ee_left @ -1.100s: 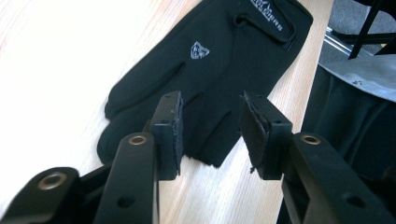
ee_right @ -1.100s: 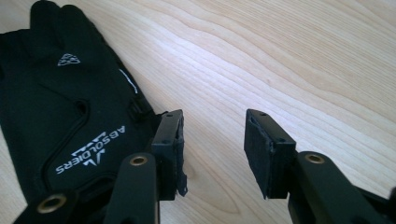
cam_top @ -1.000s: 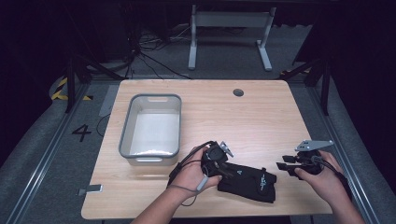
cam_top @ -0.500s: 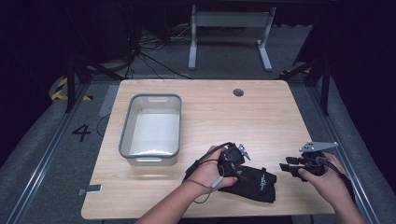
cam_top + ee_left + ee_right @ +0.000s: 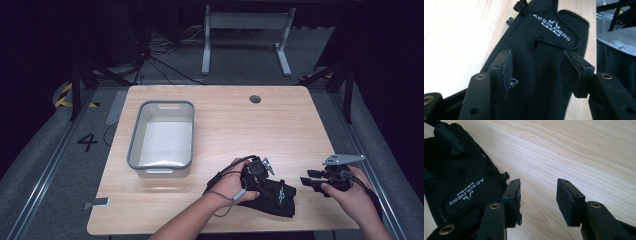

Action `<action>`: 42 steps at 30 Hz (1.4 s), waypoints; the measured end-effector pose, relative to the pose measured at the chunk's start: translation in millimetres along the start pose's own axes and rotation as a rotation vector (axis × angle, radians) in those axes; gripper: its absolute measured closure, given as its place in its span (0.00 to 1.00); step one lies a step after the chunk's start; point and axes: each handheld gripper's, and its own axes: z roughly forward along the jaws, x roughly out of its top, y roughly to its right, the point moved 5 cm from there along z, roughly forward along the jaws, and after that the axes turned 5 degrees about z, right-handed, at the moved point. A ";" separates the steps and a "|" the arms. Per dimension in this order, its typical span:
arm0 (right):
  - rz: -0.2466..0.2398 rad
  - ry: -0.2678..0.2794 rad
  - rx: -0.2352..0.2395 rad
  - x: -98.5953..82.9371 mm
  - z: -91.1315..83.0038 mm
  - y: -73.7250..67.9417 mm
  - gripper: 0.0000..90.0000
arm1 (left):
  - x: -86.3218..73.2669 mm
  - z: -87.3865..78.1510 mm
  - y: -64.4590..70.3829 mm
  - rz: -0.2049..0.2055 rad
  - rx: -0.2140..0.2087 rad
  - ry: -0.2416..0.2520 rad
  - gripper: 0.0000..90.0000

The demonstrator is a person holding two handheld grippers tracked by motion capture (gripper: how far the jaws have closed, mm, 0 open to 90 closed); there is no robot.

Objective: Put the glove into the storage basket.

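A black fabric pouch with white "ABSOLDIERS" lettering lies flat near the table's front edge. My left gripper hovers just over its left end, jaws open. In the left gripper view the pouch spreads under and between the pads of this gripper, which do not clamp it. My right gripper stands open to the right of the pouch, pointing left at it. In the right gripper view its jaws frame bare wood, with the pouch off to the left.
A grey empty bin sits on the left half of the wooden table. There is a round cable hole near the far edge and a small metal clip at the front left. Beyond lie dark floor, cables and a stand.
My left gripper has moved to the right and slightly down, onto the pouch's left end. The right gripper has hardly shifted.
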 end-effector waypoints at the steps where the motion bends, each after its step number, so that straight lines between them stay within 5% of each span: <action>1: 0.001 -0.003 0.002 -0.7 -0.1 -0.2 0.62 | -1.0 1.9 -1.1 0.001 -0.001 -0.009 0.49; 6: -0.010 -0.005 0.012 -1.7 0.1 -1.5 0.61 | -5.8 9.2 -3.8 -0.006 0.033 -0.048 0.42; 28: -0.015 -0.019 0.021 -3.1 5.2 -2.2 0.59 | -9.5 21.9 4.1 0.095 0.116 -0.101 0.33; 36: -0.016 -0.005 0.018 -0.9 4.1 -2.5 0.58 | -6.7 24.4 7.9 0.098 0.182 -0.141 0.36; 42: -0.012 -0.004 0.013 -0.2 3.8 -3.1 0.59 | -5.2 22.5 5.6 0.072 0.202 -0.133 0.54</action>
